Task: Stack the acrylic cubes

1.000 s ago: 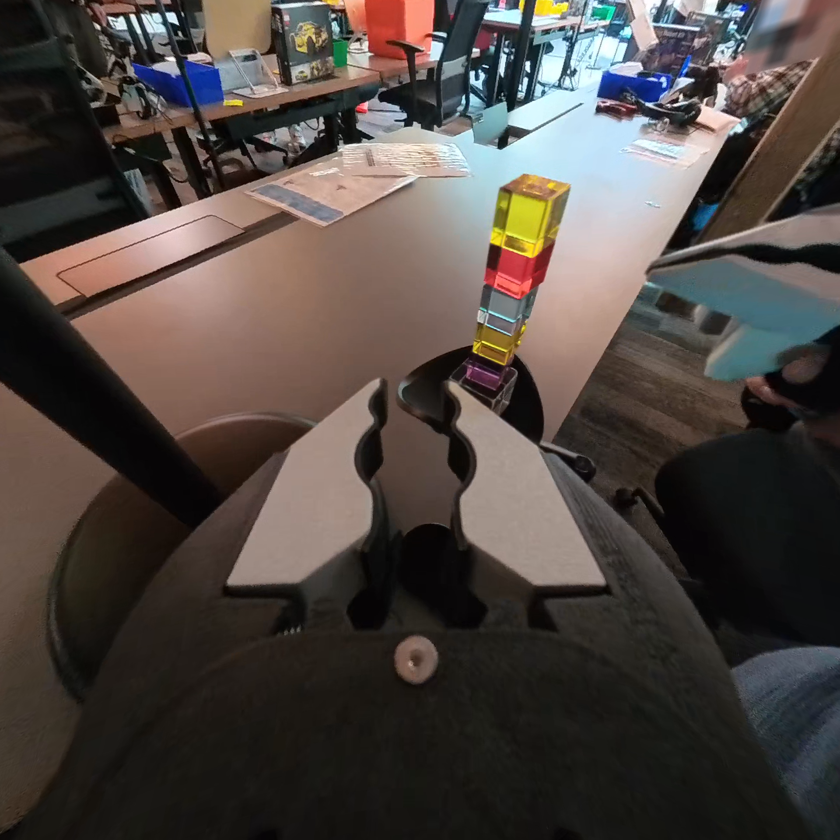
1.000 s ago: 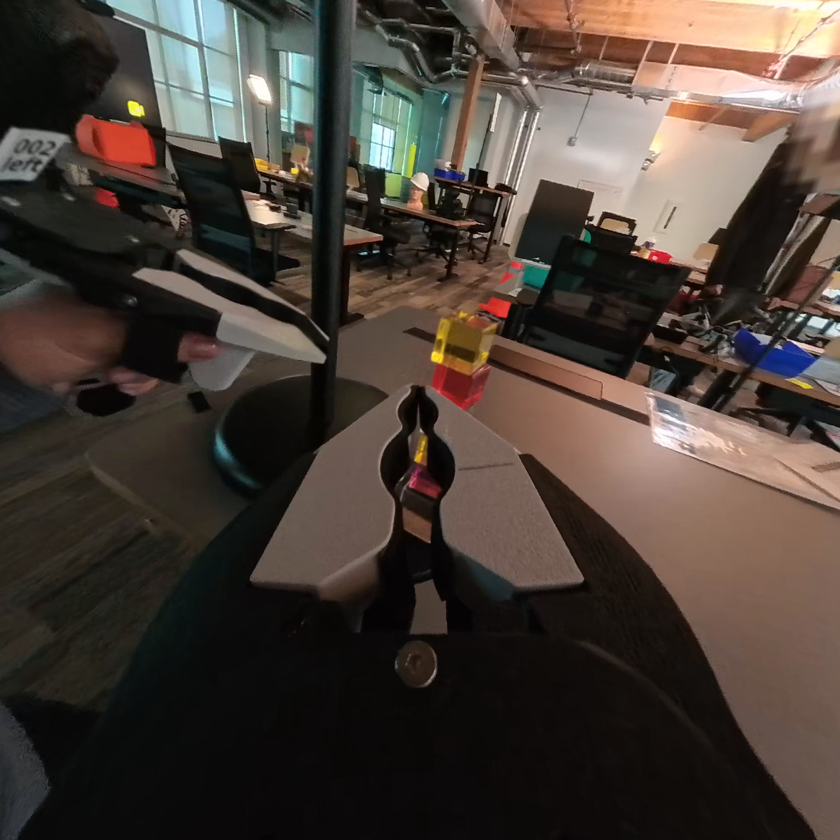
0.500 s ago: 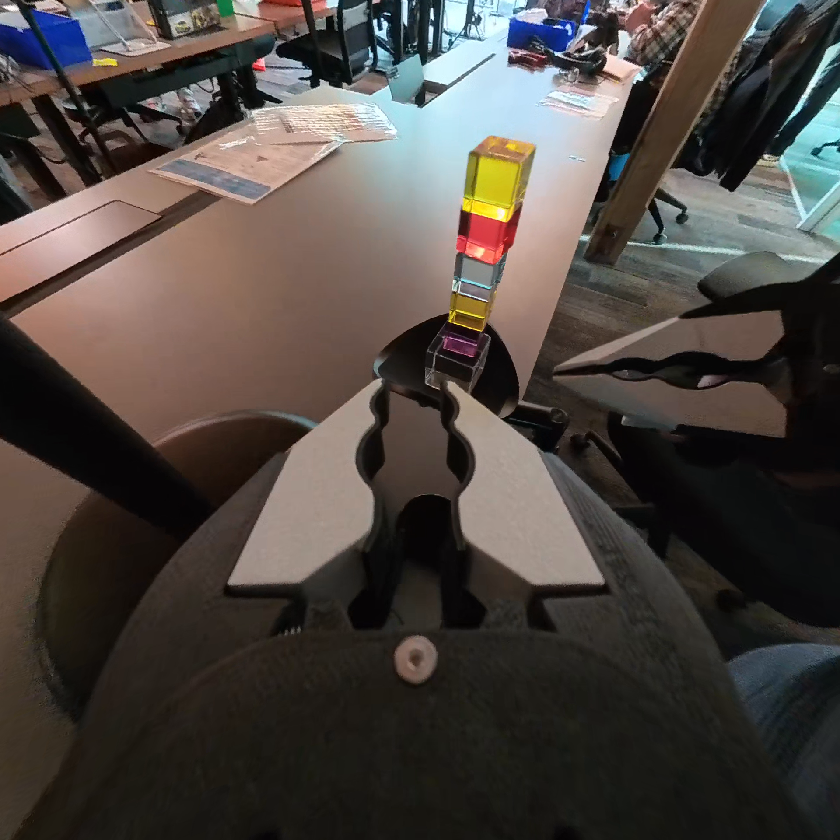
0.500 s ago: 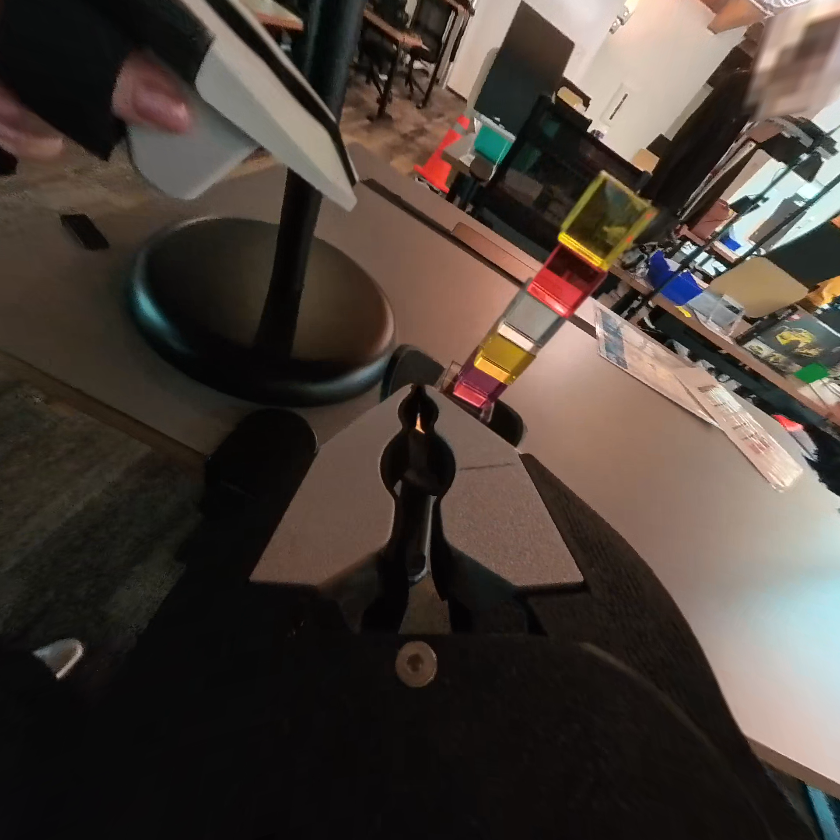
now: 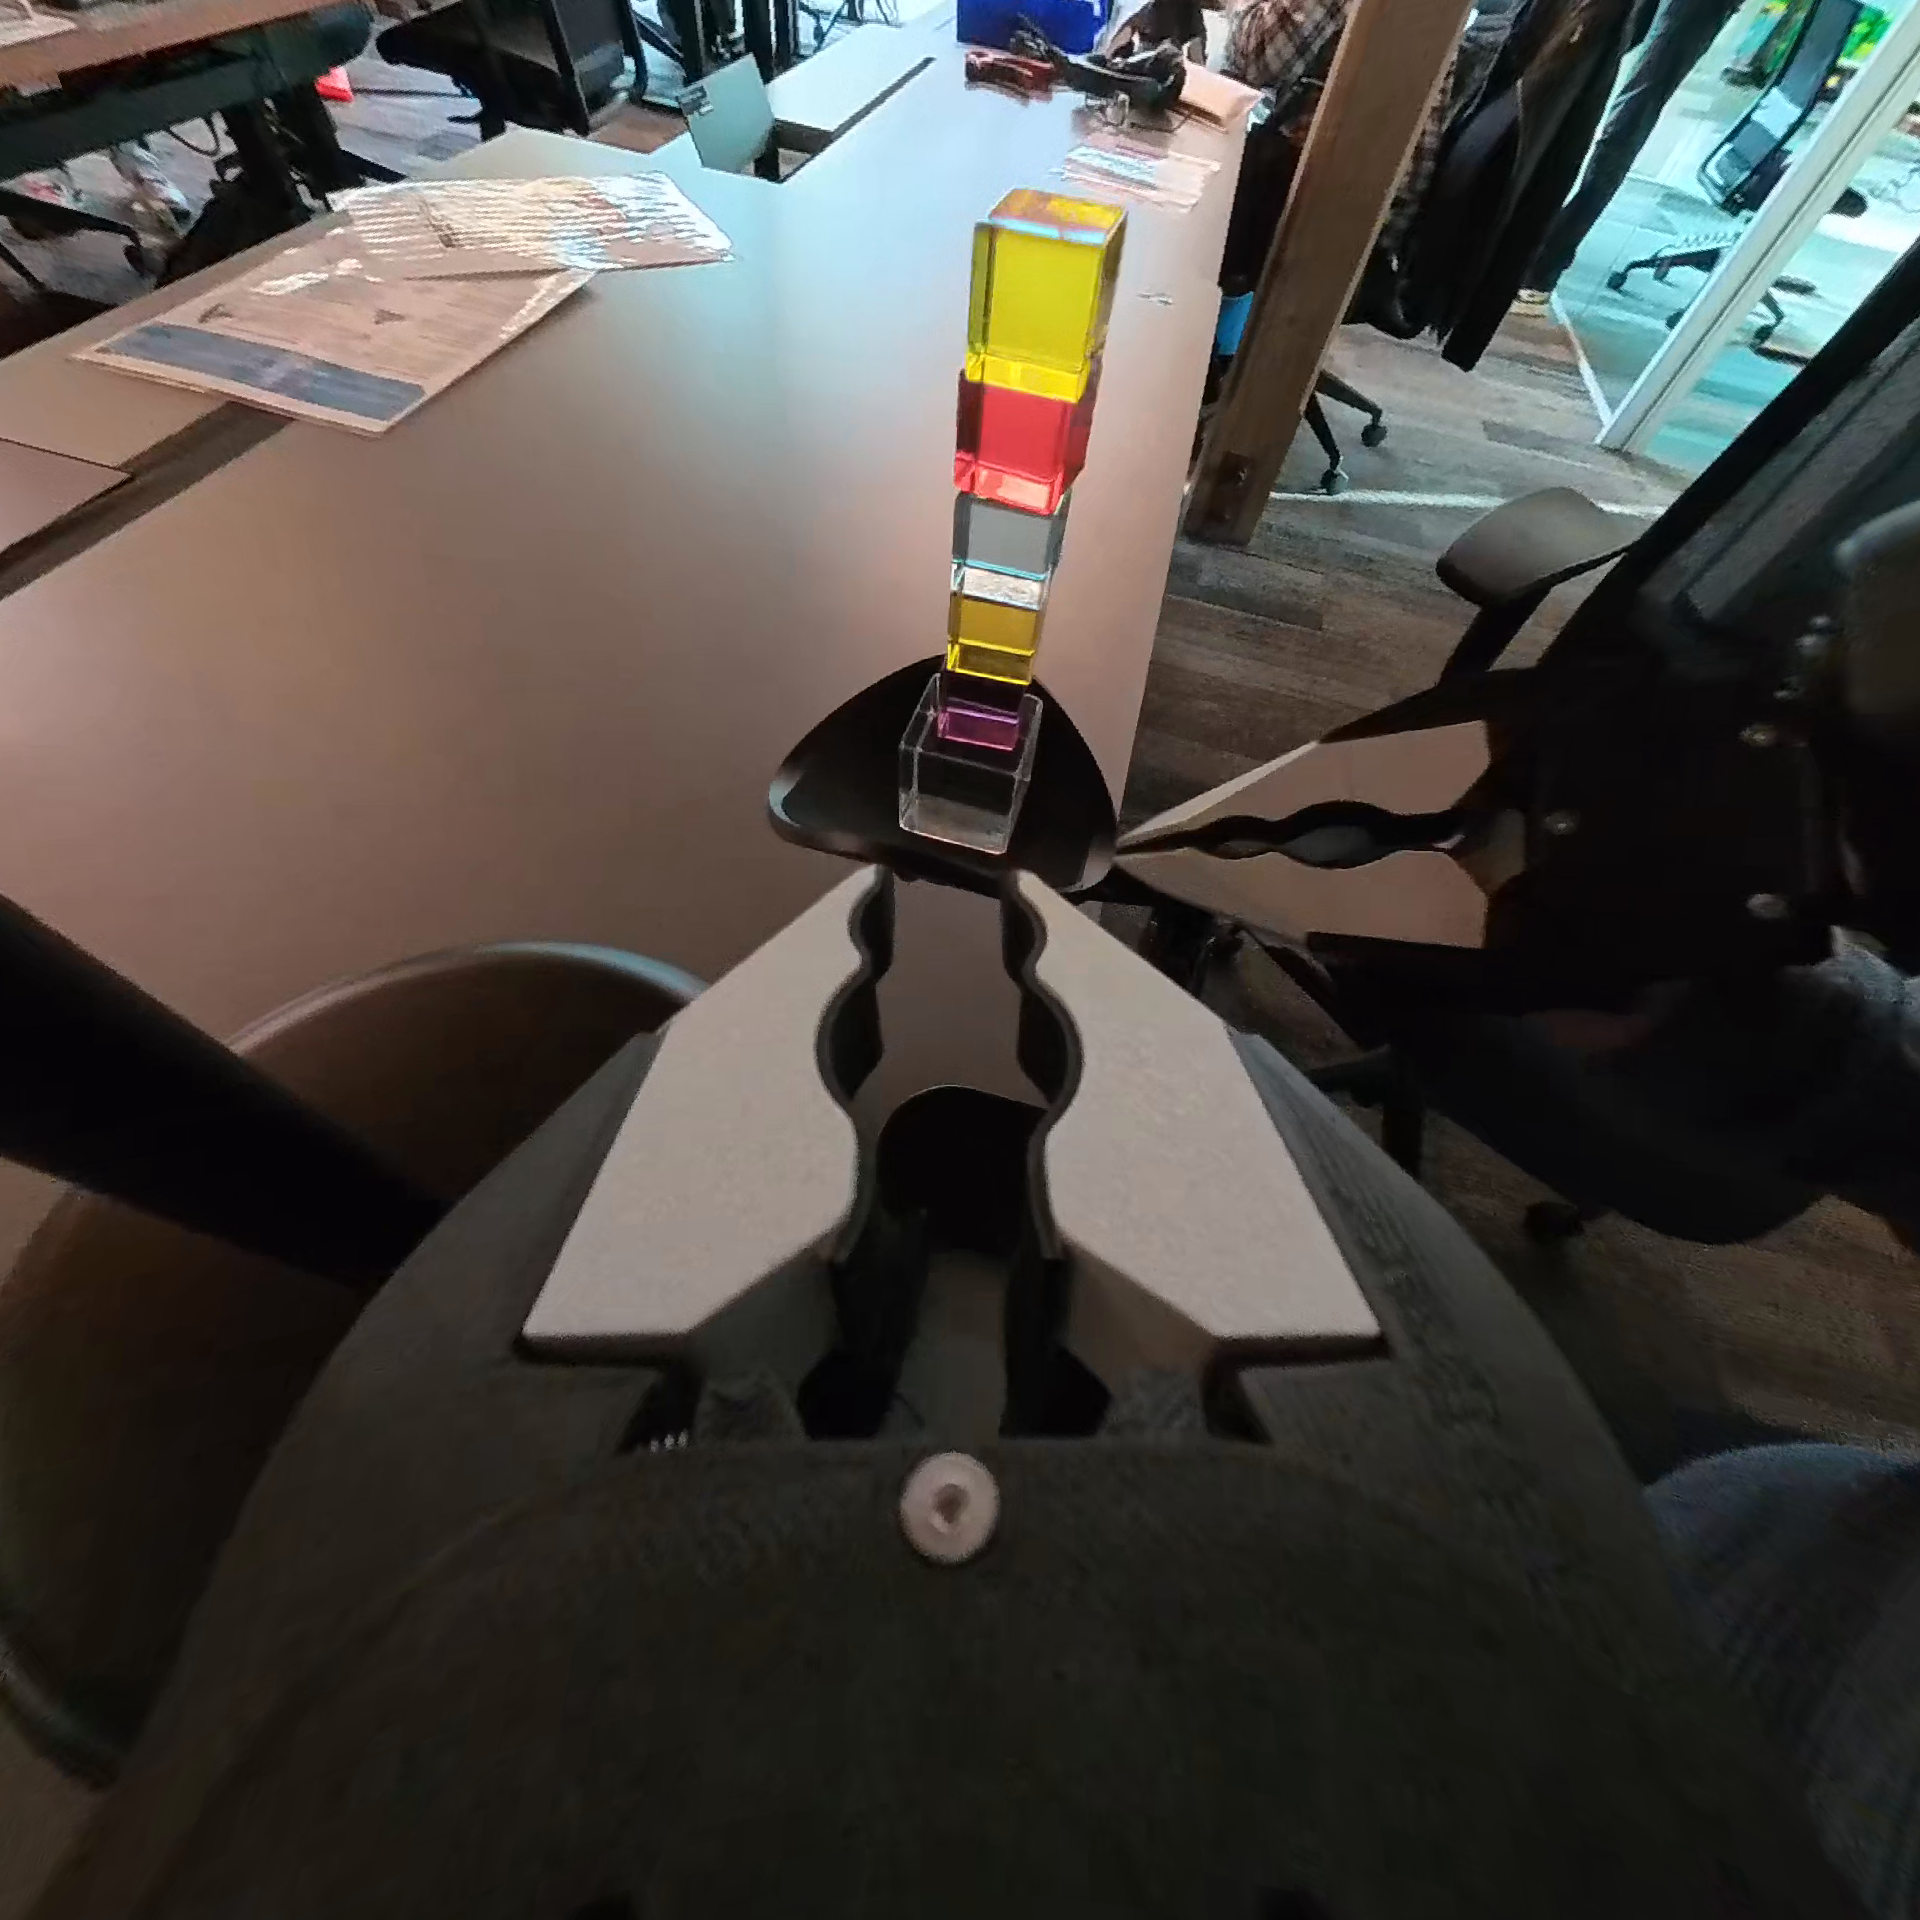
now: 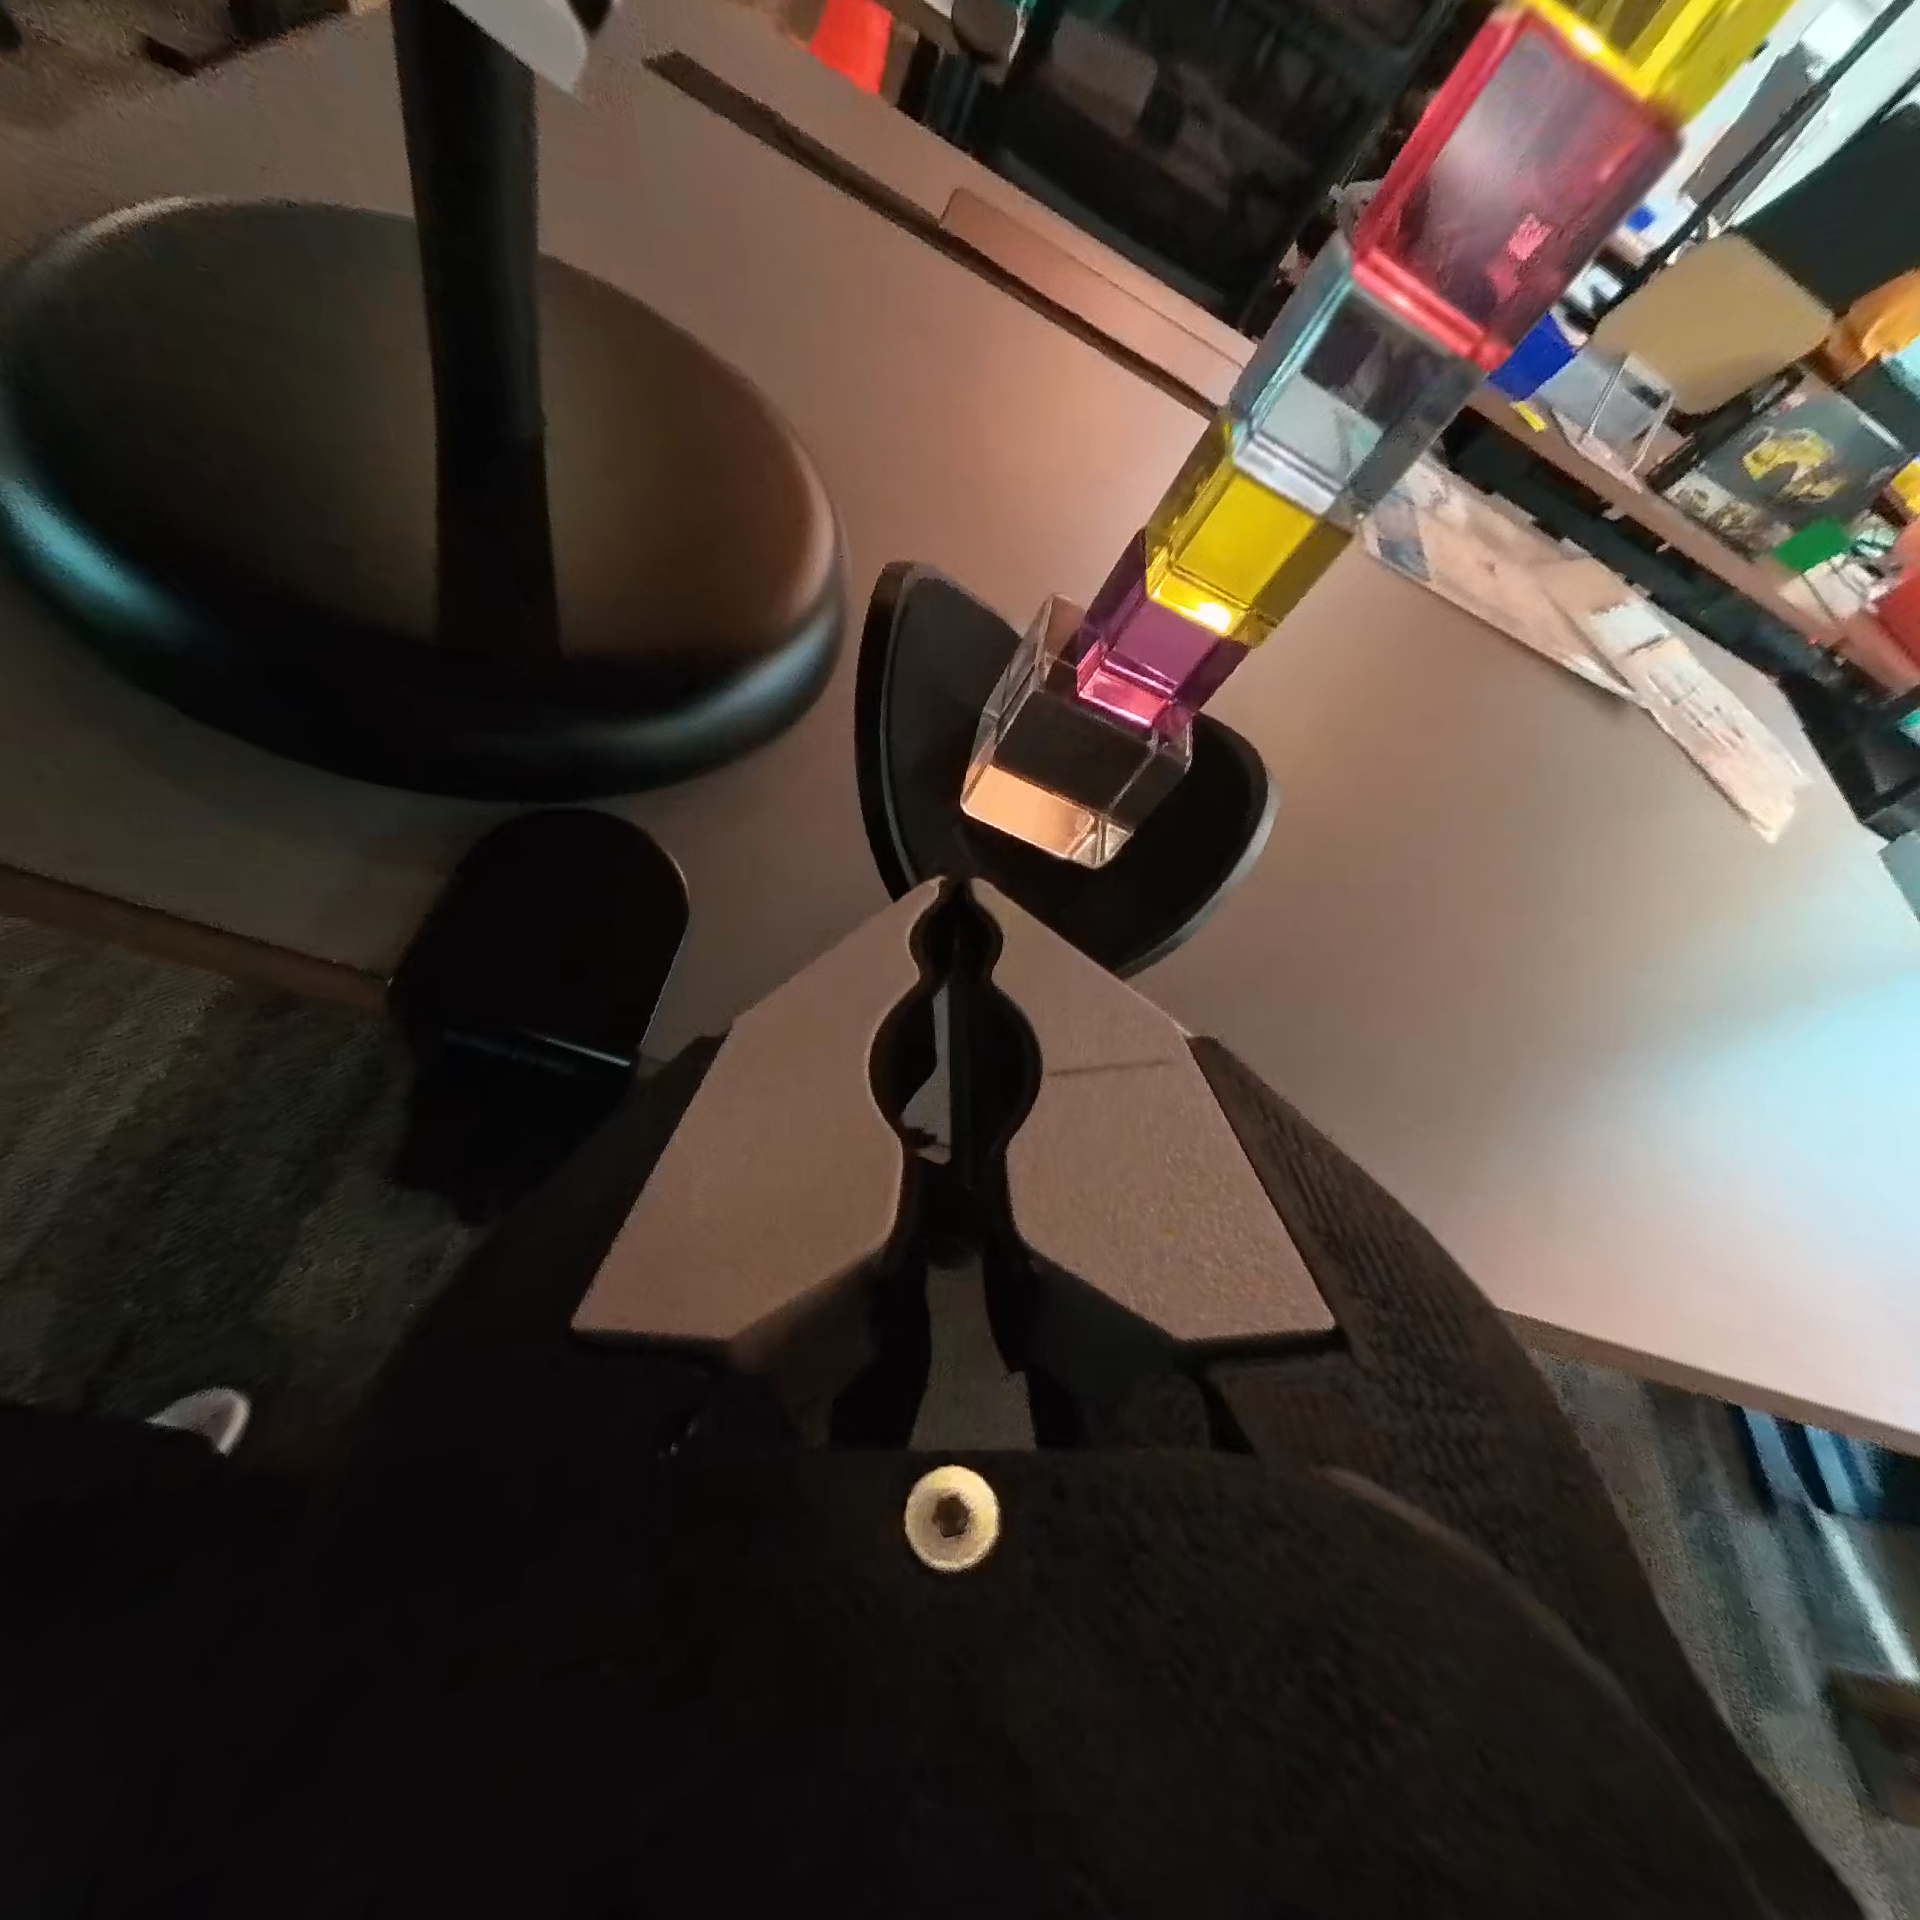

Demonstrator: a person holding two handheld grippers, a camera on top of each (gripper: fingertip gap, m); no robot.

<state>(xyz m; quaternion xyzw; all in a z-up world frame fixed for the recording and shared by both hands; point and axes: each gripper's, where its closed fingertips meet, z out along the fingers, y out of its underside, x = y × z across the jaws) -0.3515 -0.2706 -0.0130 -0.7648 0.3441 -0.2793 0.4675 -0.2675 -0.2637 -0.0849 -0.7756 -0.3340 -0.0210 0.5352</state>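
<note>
Cube tower point(image 5: 1023, 499), six translucent blocks, on black dish point(image 5: 831, 779) at desk point(image 5: 468, 623) edge; left gripper point(image 5: 945, 883) fingers parted, bare.

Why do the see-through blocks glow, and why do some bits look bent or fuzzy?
Left wrist view: light shines through the block tower, so the top yellow block glows; the wide lens bends the table edges. Right wrist view: the tower leans from lens distortion, the clear bottom block catches warm glare, and the background is fuzzy.

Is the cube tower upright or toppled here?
Upright. The cube tower stands on the black plate, six cubes stacked in a slightly uneven column, neither gripper touching it.
</note>
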